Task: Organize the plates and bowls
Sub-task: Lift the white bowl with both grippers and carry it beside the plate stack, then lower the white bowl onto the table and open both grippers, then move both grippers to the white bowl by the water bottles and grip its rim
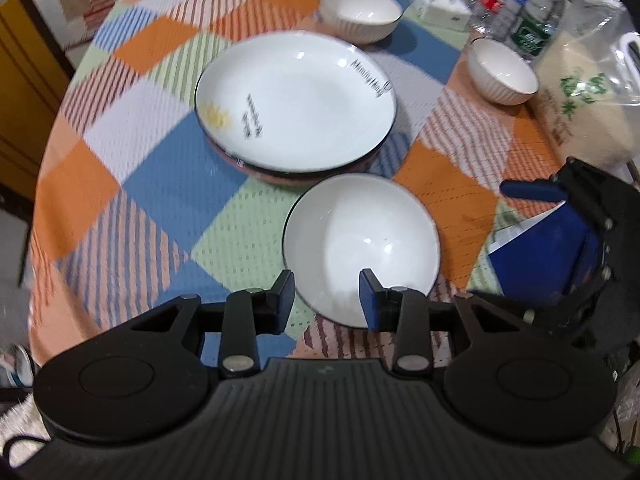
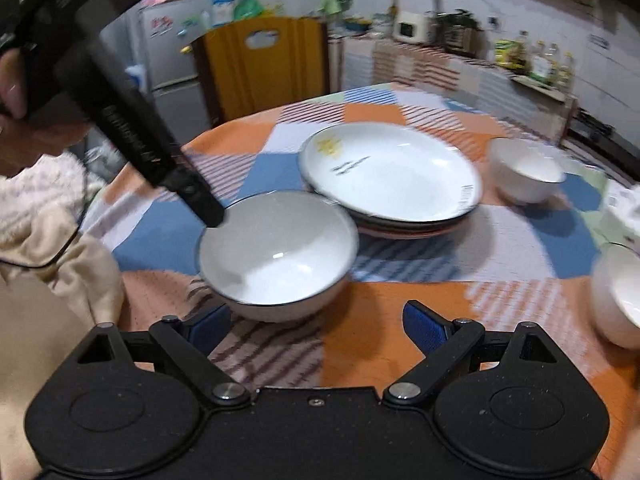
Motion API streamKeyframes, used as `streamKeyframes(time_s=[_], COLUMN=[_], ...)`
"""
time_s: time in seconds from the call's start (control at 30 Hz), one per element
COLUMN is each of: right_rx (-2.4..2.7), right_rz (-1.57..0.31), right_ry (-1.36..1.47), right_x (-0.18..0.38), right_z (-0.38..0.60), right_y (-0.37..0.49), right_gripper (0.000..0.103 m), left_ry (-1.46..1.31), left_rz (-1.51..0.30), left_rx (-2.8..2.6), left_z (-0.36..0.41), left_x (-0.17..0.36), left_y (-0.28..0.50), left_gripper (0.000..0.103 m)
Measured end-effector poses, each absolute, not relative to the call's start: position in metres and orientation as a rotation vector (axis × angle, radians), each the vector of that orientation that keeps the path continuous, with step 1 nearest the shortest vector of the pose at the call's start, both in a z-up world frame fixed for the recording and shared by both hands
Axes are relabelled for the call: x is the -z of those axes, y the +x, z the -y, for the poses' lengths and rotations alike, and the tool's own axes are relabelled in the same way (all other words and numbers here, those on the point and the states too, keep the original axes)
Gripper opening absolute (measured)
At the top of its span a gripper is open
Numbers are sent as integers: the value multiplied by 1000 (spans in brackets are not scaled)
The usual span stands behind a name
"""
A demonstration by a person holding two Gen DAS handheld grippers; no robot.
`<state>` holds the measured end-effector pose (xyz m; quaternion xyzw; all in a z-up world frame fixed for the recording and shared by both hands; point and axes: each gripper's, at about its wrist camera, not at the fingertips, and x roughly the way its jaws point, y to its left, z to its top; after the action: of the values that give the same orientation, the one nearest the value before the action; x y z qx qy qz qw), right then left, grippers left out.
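**Big bowl next, grip by the rim**

Our left gripper (image 1: 327, 298) straddles the big bowl's (image 1: 362, 246) near rim, jaws narrow, not clamped yet. Right gripper (image 2: 316, 326) wide, empty. Bowl sits just beside the plate stack (image 1: 296, 100) on the table (image 1: 160, 208). Glazed ceramic: stiff, slick, breakable; cloth's soft, kitchen's cluttered.

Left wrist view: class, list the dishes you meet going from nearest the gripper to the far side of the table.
Large white bowl → stack of plates → ribbed bowl on the right → far ribbed bowl.
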<state>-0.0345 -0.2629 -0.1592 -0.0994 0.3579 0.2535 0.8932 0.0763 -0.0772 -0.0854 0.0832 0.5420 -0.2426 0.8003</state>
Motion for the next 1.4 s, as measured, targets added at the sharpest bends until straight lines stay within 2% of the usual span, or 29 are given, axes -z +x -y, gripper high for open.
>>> streamKeyframes(time_s=[0.4,0.7,1.4], right_rx=[-211,13,304], right_rz=[-656,-625,-635], right_ry=[-96,46,176], right_x=[130,146,232], right_z=[323,353,380], right_y=[-27,-7,68], right_gripper=[95,95,95], left_ry=[196,169,20], left_rz=[-1085,-1022,-1075], left_rx=[597,648,708], left_z=[114,160,320], left_x=[49,28,113], left_y=[73,112,182], left_gripper=[39,41,40])
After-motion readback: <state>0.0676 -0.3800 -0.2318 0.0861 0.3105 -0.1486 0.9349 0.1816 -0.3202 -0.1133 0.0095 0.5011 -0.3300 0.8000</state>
